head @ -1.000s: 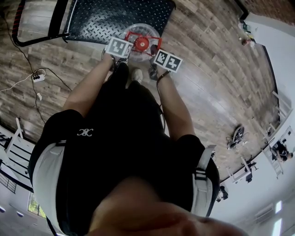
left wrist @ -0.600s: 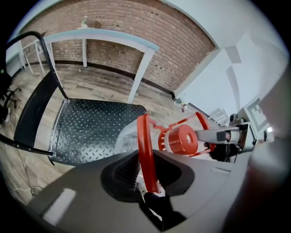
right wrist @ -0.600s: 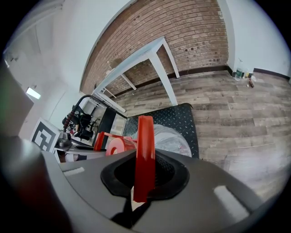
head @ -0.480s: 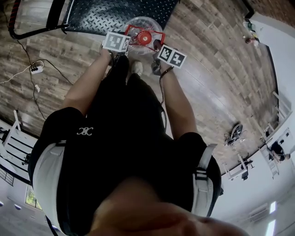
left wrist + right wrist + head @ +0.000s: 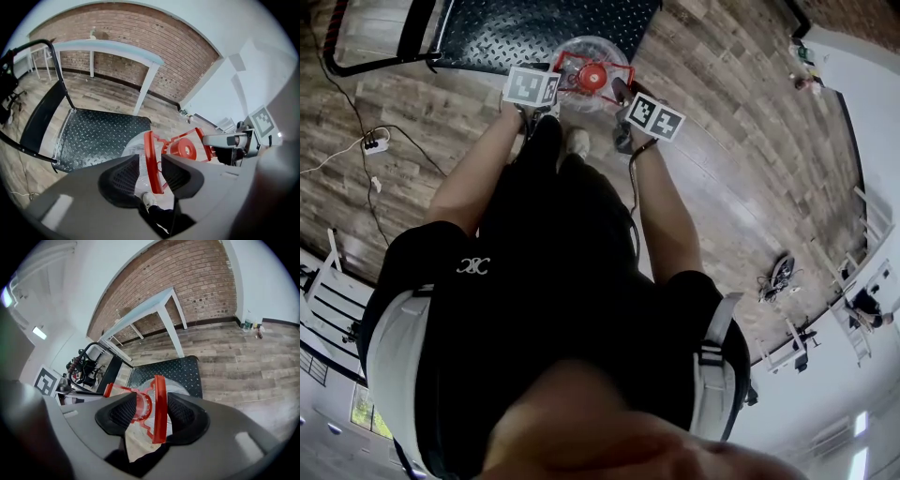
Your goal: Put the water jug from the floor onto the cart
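Two hand-held grippers meet on one thing. The left gripper and the right gripper each straddle a bar of the red carry handle atop the water jug. Both sets of jaws are opening, and the pads look clear of the plastic. The jug stands upright at the near edge of the cart's black tread-plate deck. Whether its base sits on the plate or on the wood floor just beside it, I cannot tell. If it is on the plate, only drawing the grippers away seems left; if not, it has yet to be lifted on. Beyond it rises the cart's push handle, then a white table before a brick wall.
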Motion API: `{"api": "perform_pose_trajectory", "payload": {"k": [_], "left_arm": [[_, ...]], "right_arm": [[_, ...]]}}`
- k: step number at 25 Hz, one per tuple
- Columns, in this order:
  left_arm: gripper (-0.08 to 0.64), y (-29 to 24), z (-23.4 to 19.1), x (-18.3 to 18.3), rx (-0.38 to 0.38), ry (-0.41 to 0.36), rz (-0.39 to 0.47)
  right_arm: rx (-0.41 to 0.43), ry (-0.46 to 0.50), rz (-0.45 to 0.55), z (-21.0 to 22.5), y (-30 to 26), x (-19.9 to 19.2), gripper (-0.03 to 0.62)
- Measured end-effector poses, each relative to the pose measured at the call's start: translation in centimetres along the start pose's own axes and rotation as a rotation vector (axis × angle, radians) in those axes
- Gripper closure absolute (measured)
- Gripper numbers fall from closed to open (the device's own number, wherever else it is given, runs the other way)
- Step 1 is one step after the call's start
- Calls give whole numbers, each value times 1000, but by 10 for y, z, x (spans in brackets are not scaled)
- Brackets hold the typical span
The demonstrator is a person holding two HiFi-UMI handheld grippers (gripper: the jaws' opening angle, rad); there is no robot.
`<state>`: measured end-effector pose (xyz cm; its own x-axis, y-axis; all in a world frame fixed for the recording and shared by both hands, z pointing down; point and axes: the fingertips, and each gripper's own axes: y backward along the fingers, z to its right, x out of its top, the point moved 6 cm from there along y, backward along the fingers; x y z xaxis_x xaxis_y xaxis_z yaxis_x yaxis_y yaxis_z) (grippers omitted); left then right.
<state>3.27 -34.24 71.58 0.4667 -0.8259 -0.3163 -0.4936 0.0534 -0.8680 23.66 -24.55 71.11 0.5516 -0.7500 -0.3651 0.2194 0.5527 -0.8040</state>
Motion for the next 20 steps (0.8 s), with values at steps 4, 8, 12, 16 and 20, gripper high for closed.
{"api": "perform_pose_trajectory", "payload": {"k": [4,8,12,16,20], "left_arm": [[424,20,5,3,45,-7,39],[500,44,22,6,77,-13,106],[538,67,42,13,85,-54,174],[554,96,68,22,88,-108,258],[558,124,87,37,97,-130,357]], "right_arm": [[-23,67,76,-10,24,2,389],[-13,176,171,-28,52,5,537],[47,227,277,-45,81,16,577],[101,253,382,-59,118,29,578],[122,300,460,-74,150,48,578]]}}
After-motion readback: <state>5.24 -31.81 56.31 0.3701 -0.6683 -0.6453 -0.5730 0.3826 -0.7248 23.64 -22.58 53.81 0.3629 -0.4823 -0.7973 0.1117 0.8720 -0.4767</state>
